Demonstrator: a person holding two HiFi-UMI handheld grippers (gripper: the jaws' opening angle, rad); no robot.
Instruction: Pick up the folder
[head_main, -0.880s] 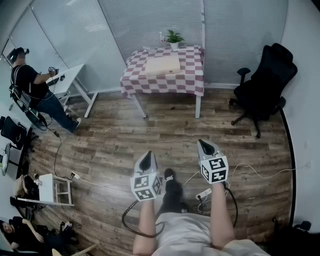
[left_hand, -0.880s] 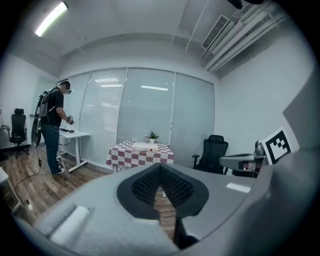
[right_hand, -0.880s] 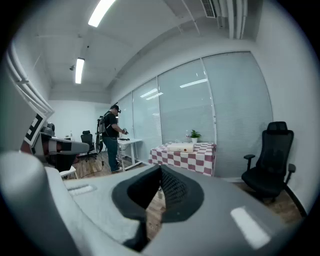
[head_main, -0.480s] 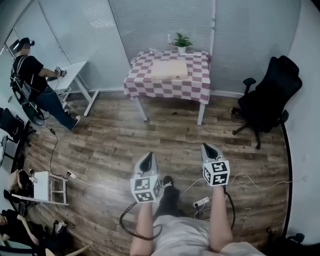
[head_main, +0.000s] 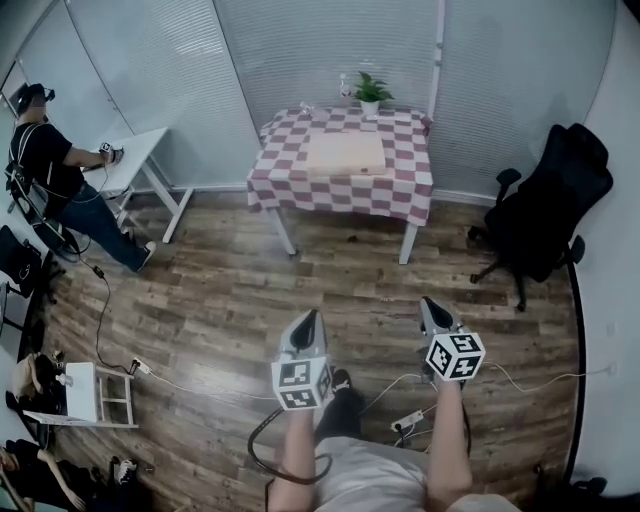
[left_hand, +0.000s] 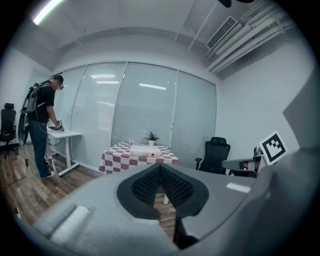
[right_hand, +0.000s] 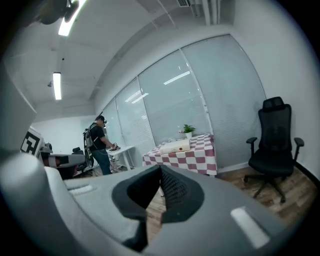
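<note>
A pale, flat folder lies on a table with a red-and-white checked cloth across the room; it also shows far off as the folder in the left gripper view and the folder in the right gripper view. My left gripper is held over the wooden floor, shut, with nothing between its jaws. To its right my right gripper is shut and empty too. Both point toward the table, well short of it.
A small potted plant stands at the table's back edge. A black office chair is at the right. At the left a person stands by a white desk. Cables and a power strip lie on the floor near my feet.
The table and chair have shifted lower and slightly right in the head view, and the view has moved forward across the floor. Both grippers stay shut.
</note>
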